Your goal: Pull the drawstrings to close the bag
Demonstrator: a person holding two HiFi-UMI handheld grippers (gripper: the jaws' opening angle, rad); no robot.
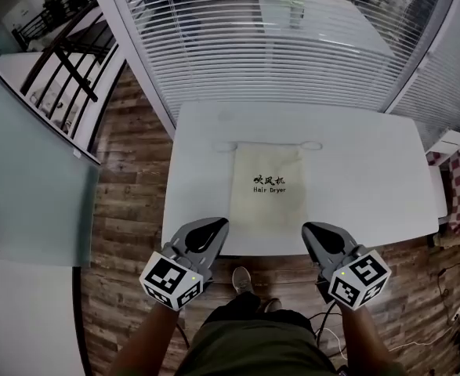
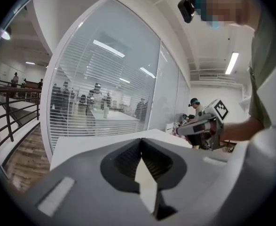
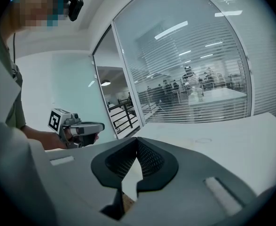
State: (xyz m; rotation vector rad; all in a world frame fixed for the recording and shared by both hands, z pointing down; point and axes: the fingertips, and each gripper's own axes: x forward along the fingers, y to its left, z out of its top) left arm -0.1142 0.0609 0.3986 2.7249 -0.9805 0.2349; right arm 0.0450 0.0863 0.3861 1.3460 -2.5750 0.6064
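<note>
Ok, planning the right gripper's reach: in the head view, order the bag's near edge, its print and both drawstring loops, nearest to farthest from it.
From the right gripper:
1. Bag's near edge, just to its left.
2. Print, mid-bag.
3. Right loop, far end, straight ahead.
4. Left loop, far end, across the bag.

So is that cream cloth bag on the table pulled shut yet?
Not yet: the cream cloth bag lies flat, top ungathered, drawstring loops slack on both sides.
</note>
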